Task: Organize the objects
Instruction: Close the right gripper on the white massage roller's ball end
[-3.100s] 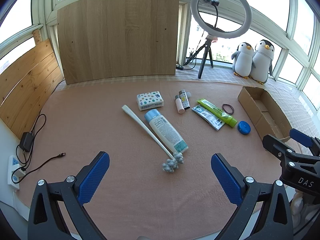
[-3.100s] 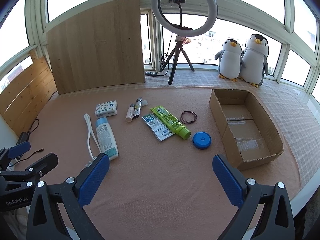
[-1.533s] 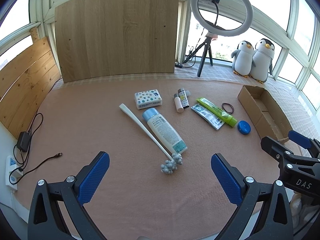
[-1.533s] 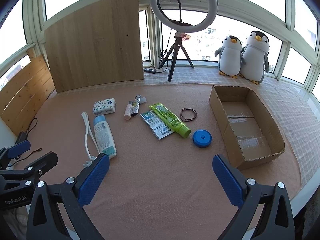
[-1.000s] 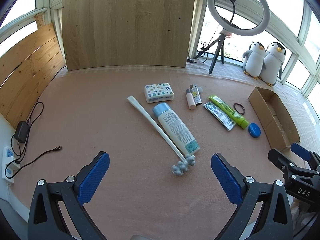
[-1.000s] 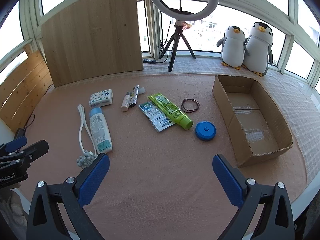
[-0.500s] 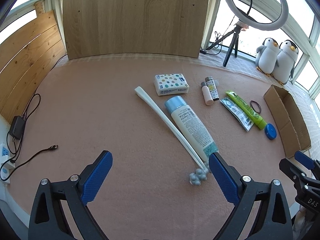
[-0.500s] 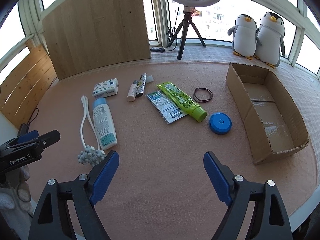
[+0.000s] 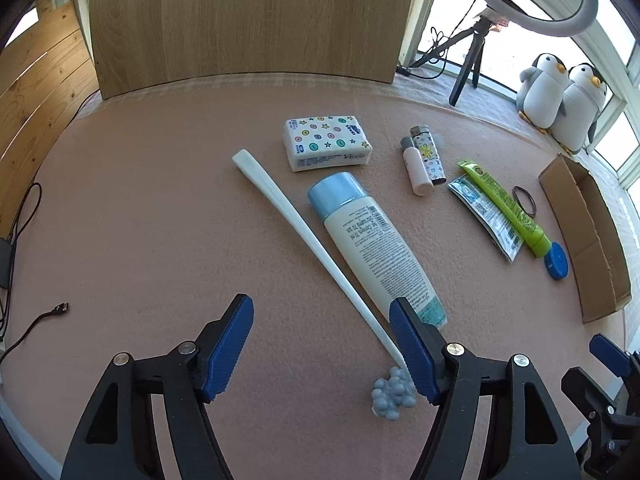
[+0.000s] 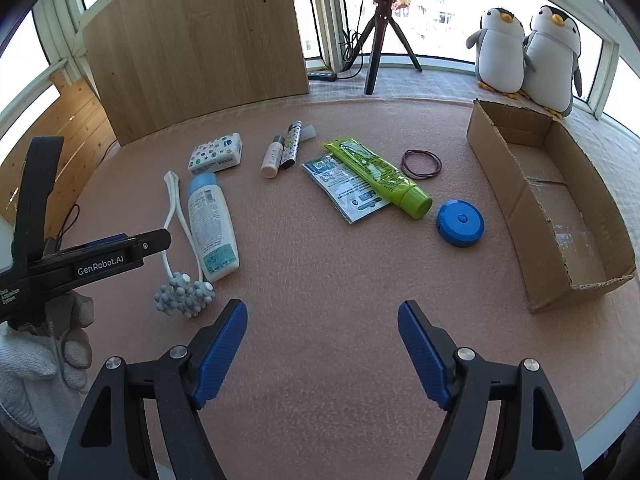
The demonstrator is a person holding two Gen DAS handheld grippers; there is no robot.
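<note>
Left wrist view
Left gripper (image 9: 320, 344): jaws spread wide at the bottom centre, holding nothing; its right finger overlaps the thin end of the massage stick.
Massage stick (image 9: 304, 232): runs diagonally from centre to lower right, knobbed head beside the right finger.
Lotion bottle (image 9: 376, 248): lies just right of the stick, blue cap pointing up.
Tissue pack (image 9: 326, 143): above the bottle.
Cardboard box (image 9: 592, 236): right edge of the frame.

Right wrist view
Right gripper (image 10: 322, 344): wide open at the bottom centre, empty, over bare mat.
Green tube (image 10: 378, 174): centre, lying on a sachet (image 10: 344, 190).
Blue round case (image 10: 460, 223): between the tube and the box.
Hair ties (image 10: 421, 164): above the case.
Gloved hand (image 10: 44, 344): lower left, holding the other gripper.
</note>
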